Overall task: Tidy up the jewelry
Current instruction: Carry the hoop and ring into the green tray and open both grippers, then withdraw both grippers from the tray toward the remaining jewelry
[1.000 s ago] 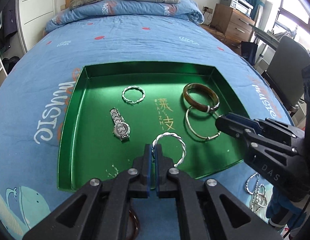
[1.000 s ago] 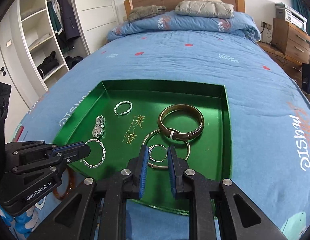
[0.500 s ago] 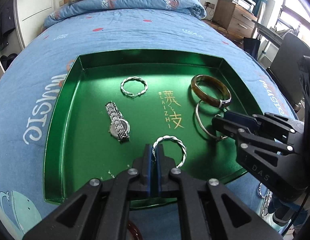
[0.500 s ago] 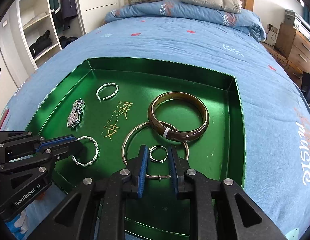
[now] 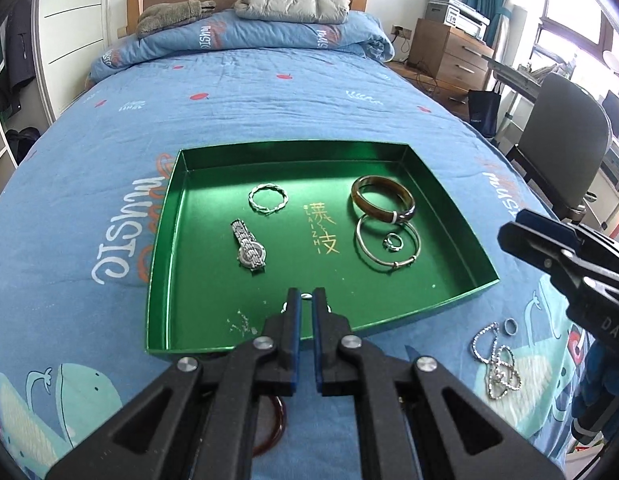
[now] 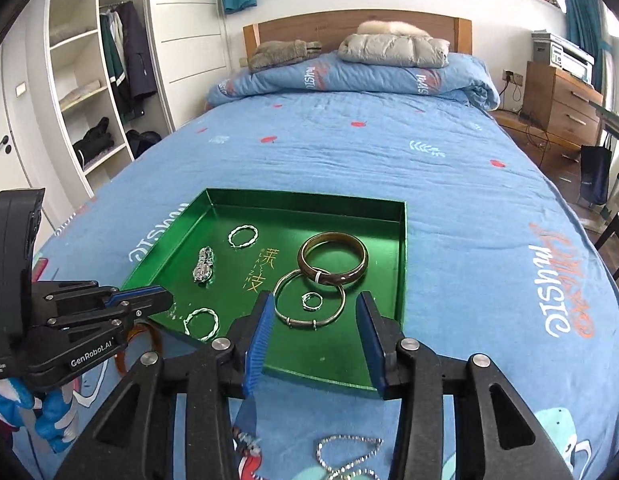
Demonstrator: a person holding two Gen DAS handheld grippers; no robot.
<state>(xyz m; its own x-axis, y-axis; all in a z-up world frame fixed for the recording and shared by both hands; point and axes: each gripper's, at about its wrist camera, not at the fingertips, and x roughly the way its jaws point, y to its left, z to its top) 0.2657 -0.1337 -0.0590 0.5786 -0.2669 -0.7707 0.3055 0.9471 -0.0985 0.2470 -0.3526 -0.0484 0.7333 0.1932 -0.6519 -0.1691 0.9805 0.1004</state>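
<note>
A green tray (image 5: 161, 264) (image 6: 401, 248) lies on the blue bed. In it lie a twisted silver bangle (image 5: 268, 198), a silver watch (image 5: 249, 250), a brown bangle (image 5: 382, 199) (image 6: 332, 261), a plain silver bangle (image 5: 388, 246) (image 6: 309, 299) and a small ring (image 5: 392, 242) (image 6: 311, 301) inside that bangle. A second twisted silver bangle (image 6: 201, 322) lies at the tray's front, under my left gripper (image 5: 305, 298), whose jaws are slightly parted. My right gripper (image 6: 315, 312) is open and empty above the tray's front edge.
A silver chain (image 5: 495, 364) (image 6: 345, 460) and a small ring (image 5: 510, 326) lie on the bedspread right of the tray. A red-brown bangle (image 5: 275, 424) lies on the bed below my left gripper. Pillows and a folded quilt sit at the bed's head.
My right gripper let go of the small ring inside the plain bangle, opened wide and pulled back. My left gripper released the twisted bangle and both views drew back and up.
</note>
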